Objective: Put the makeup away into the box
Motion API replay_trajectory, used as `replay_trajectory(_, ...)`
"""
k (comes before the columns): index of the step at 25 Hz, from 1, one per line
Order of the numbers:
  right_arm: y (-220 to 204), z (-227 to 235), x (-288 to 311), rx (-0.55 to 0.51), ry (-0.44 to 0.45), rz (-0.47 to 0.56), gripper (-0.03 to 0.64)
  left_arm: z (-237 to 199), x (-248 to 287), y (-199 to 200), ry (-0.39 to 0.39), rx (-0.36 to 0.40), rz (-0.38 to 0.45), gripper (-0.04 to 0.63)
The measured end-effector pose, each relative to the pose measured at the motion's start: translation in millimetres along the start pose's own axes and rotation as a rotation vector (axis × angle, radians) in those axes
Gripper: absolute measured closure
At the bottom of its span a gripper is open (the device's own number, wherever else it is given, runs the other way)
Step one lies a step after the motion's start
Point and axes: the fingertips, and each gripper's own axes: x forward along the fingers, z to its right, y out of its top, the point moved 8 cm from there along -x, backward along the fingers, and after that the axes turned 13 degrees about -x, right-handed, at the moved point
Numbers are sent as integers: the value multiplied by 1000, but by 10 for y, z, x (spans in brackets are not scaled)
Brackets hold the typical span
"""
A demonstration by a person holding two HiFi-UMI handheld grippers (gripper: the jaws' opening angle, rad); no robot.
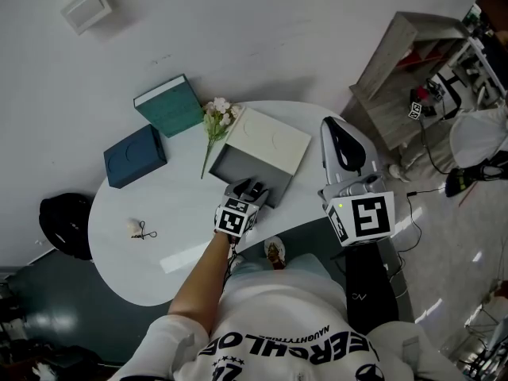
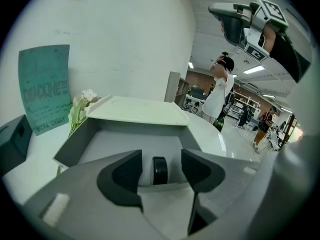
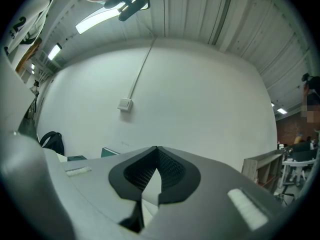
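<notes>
Head view, step: The placing stage is, by judgement, near its end. Your left gripper point(image 1: 251, 189) reaches over the front wall of the open box point(image 1: 270, 143) on the white table point(image 1: 159, 213).
Head view, left arm: Your forearm stretches forward and the jaws point into the grey tray.
Head view, right arm: Your right gripper point(image 1: 336, 133) is held raised to the right of the box, well apart from it.
Left gripper view, claw: The jaws stand apart. The black round makeup case point(image 2: 159, 170) stands on edge between them, inside the box, with a gap to each pad.
Left gripper view, next move: Draw the gripper straight back and up. Avoid brushing the case or the front wall.
Right gripper view, claw: The jaws meet at the tips with nothing between them, aimed at the white wall.
</notes>
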Motion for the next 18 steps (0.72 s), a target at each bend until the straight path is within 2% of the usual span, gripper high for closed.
replay_trajectory(5, 12, -3, 33, 5, 5, 13, 588, 3, -72, 26, -5, -8, -3, 345)
replay_trajectory(7, 29, -27, 57, 7, 14, 22, 588, 11, -121, 67, -17, -3, 21, 327)
replay_trajectory(13, 132, -159, 167, 9, 54, 58, 588, 50, -595, 601, 7, 42, 233, 325)
replay_trajectory(18, 234, -277, 282, 8, 93, 89, 588, 164, -1232, 1203, 63, 140, 451, 325)
